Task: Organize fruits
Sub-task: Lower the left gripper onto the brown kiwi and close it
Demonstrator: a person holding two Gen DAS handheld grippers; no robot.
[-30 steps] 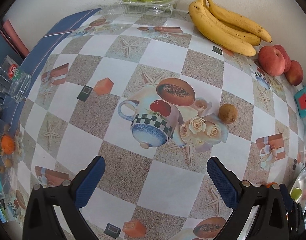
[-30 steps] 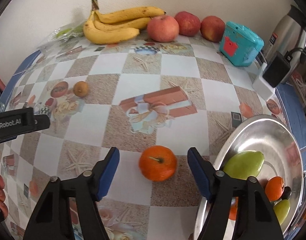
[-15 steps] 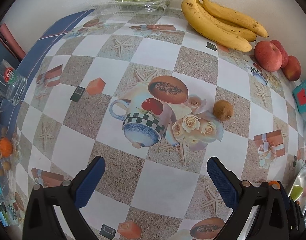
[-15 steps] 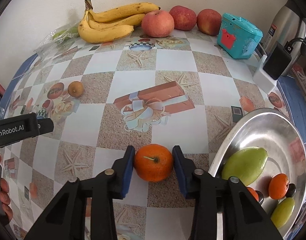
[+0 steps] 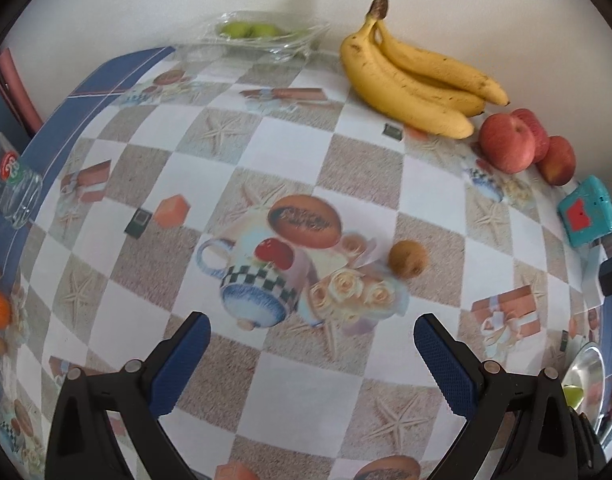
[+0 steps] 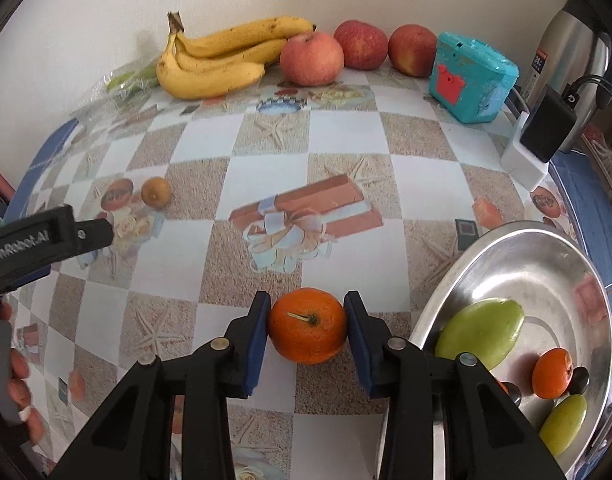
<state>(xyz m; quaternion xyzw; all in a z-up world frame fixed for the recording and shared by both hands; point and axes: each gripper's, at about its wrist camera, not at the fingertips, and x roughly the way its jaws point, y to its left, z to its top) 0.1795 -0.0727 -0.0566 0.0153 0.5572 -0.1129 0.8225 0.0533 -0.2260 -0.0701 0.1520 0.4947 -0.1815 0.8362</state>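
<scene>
Two blue pads of the right gripper (image 6: 308,326) clamp the round orange tangerine (image 6: 308,325) at its equator; light, soft-skinned, so gentle squeeze. Shiny steel bowl (image 6: 486,248) rim at 3 o'clock, near. Left gripper (image 5: 312,354) spread, nothing held, checkered tablecloth (image 5: 346,168) beyond.
</scene>
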